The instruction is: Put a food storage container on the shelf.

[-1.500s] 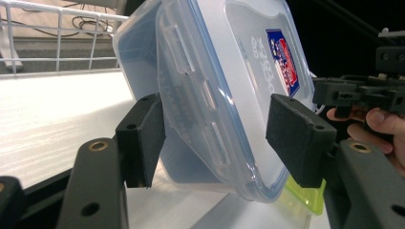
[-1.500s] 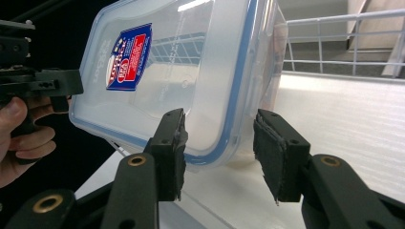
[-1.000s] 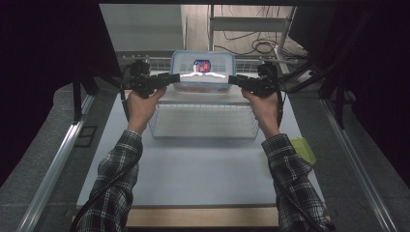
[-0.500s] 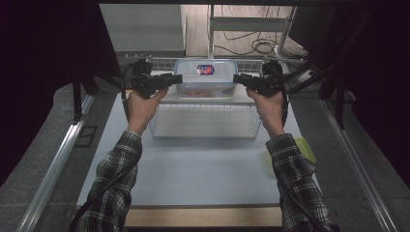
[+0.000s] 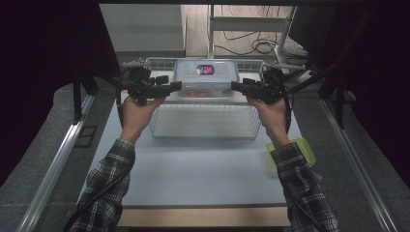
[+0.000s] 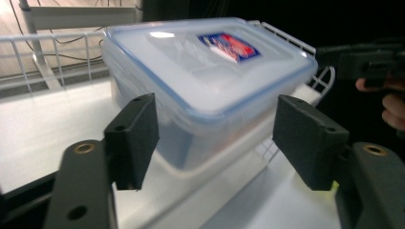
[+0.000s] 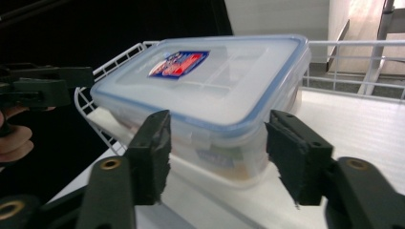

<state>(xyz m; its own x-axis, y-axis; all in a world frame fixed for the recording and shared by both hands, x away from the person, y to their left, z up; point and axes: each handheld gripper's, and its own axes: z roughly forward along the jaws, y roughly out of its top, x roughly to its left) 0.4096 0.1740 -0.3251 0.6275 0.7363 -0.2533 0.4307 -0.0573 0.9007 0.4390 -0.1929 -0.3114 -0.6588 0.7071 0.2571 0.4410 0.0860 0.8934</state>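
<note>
Looking down from the high view, I count one lidded plastic container standing in the far wire basket, one nearer wire basket on the desk, and one green lid at the desk's right edge. My left gripper and right gripper flank the container's two ends, which I judge suits a level two-sided carry into the basket. Left gripper view: one container, sticker up, its end between two fingers that have just been opening and stand wide, pads clear of the plastic. Right gripper view: the same container, its end between two fingers, likewise just opened, wide and off the walls; I judge it released.
</note>
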